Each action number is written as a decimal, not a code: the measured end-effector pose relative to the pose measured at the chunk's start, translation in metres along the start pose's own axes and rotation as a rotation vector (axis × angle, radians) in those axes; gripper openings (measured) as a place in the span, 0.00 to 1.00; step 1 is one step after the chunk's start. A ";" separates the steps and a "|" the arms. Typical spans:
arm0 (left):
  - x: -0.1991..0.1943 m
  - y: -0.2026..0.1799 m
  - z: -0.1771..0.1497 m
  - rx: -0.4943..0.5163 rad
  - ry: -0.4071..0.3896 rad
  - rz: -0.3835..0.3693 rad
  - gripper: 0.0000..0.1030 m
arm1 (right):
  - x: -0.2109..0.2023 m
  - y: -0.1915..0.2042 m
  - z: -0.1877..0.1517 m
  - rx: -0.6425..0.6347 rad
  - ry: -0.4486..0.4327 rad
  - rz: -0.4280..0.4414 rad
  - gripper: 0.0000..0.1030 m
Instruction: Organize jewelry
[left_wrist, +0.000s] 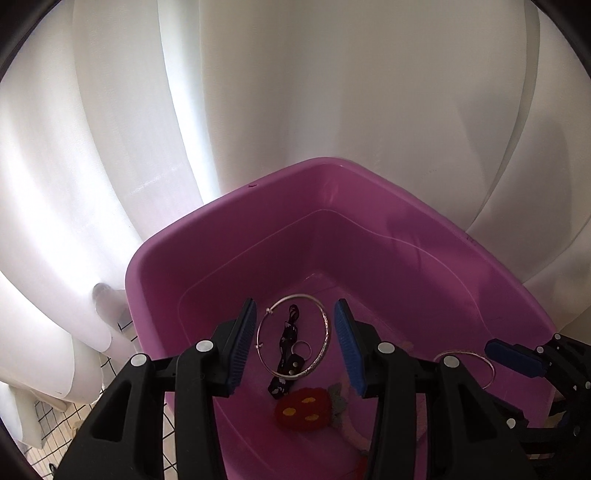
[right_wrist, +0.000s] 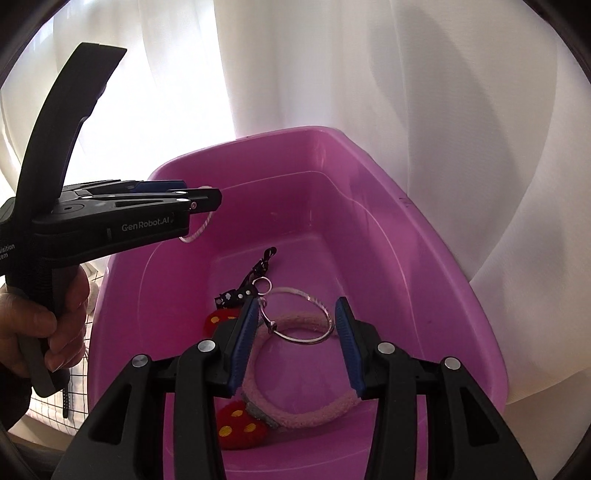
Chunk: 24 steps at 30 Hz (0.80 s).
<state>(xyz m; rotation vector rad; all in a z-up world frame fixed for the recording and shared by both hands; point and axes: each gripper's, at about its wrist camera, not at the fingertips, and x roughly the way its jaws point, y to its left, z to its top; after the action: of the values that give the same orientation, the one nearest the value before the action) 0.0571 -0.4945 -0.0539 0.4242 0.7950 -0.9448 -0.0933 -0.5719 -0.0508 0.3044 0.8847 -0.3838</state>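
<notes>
Left wrist view shows my left tool (left_wrist: 295, 347) gripping one bangle (left_wrist: 291, 338) over the pink tub (left_wrist: 221, 236), my right tool (right_wrist: 293, 345) gripping another bangle (right_wrist: 297, 315), so I'd lower both before letting go gently.

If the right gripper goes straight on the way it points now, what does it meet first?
Probably the fluffy pink headband in the purple plastic tub, beyond the thin silver bangle the right gripper holds; depth unclear.
</notes>
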 end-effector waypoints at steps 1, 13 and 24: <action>0.000 0.001 -0.001 -0.007 -0.001 0.004 0.57 | 0.003 0.001 0.002 -0.004 0.000 -0.002 0.40; -0.004 0.014 0.005 -0.072 -0.009 0.015 0.78 | 0.001 -0.002 0.001 0.002 -0.004 0.015 0.53; -0.027 0.026 0.000 -0.136 -0.029 0.043 0.80 | -0.003 0.005 0.003 0.002 -0.030 0.058 0.57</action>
<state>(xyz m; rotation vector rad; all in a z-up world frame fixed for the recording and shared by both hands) 0.0698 -0.4660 -0.0336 0.3070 0.8157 -0.8497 -0.0907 -0.5683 -0.0458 0.3247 0.8443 -0.3346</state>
